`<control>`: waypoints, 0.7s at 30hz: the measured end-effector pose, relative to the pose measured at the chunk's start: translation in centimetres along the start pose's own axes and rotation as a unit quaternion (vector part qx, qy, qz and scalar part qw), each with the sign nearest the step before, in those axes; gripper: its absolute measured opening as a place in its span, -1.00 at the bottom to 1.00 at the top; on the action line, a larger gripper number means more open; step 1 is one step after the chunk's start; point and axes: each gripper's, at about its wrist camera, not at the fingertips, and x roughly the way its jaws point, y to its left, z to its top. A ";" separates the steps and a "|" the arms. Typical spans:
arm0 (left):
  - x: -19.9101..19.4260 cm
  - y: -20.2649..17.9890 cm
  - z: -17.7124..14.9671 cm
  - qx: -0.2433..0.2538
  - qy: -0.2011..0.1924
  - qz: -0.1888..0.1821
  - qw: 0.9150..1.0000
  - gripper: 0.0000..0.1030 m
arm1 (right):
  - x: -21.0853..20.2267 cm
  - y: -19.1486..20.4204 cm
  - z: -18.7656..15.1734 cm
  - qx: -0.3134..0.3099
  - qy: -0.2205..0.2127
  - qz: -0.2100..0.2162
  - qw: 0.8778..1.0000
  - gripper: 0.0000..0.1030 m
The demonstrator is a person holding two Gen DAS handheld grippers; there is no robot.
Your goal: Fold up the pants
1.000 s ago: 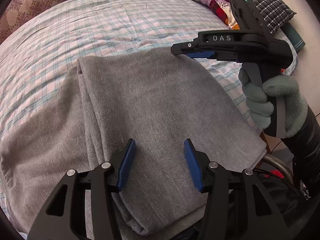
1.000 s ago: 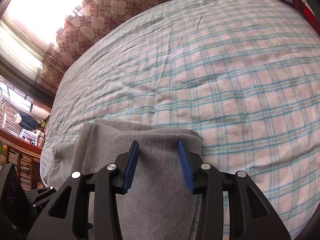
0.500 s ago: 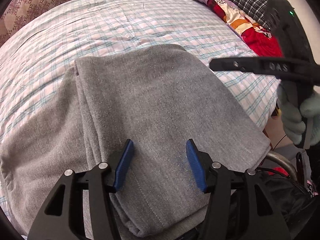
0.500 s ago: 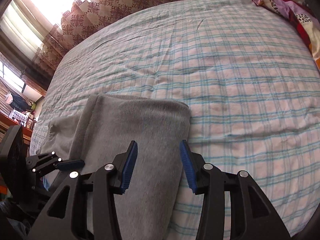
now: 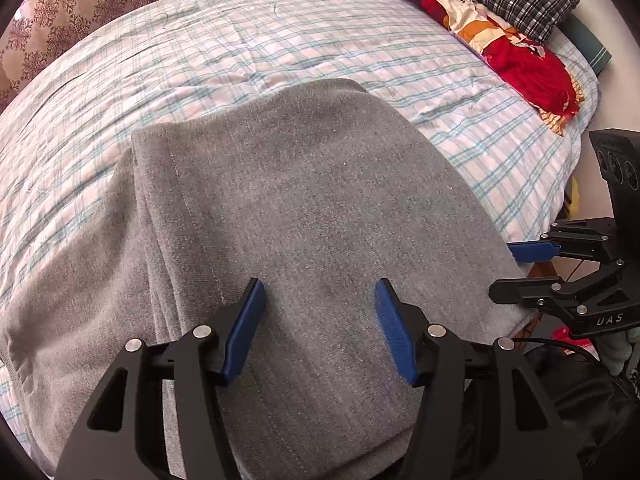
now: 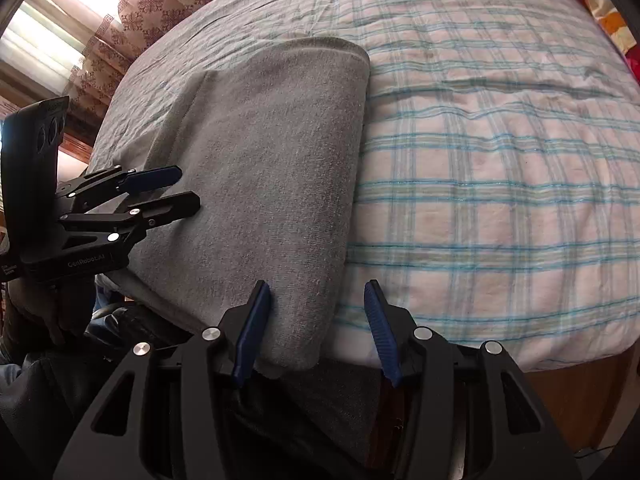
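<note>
Landmark: grey pants, folded into a thick stack on the plaid bed, near its front edge.

Left of stack: looser single layer of the pants spreads out unfolded; seam line visible.

Over stack, near edge: left claw hovers, jaws partly apart, having just been opening; fabric lies below, pads not pressing it.

Right edge of stack: right claw at the front corner, jaws partly apart after opening a little; the corner sits between them, not pinched.

Right of stack: bare bed, colourful bedding well beyond.

Risks (judged): stack overhangs the bed edge, so a nudge could slide it off. Pinching only the top layer would peel the fold open.
</note>
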 end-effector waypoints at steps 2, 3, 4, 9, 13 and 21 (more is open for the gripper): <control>-0.1 -0.1 0.4 -0.001 0.002 0.002 1.000 0.22 | -0.5 -0.4 0.0 0.014 -0.005 0.026 1.000 -0.04; -0.3 -0.2 0.7 -0.002 0.002 0.000 1.000 0.24 | -0.7 -0.7 0.0 0.023 -0.006 0.045 0.999 -0.04; -0.5 -0.4 1.1 -0.002 0.001 -0.003 1.000 0.28 | -0.8 -1.0 -0.1 0.032 -0.006 0.062 0.998 -0.04; -1.2 -2.2 3.9 0.003 -0.011 -0.018 1.000 0.54 | -0.1 -1.9 -0.4 0.055 0.007 0.091 0.994 -0.03; -0.2 -4.4 6.1 0.013 -0.002 -0.031 0.999 0.56 | 0.6 -2.1 0.0 0.062 0.010 0.102 0.993 -0.01; 3.4 -5.7 8.8 -0.023 0.054 -0.060 0.996 0.56 | 0.5 -0.1 0.2 0.022 -0.020 0.100 0.995 -0.34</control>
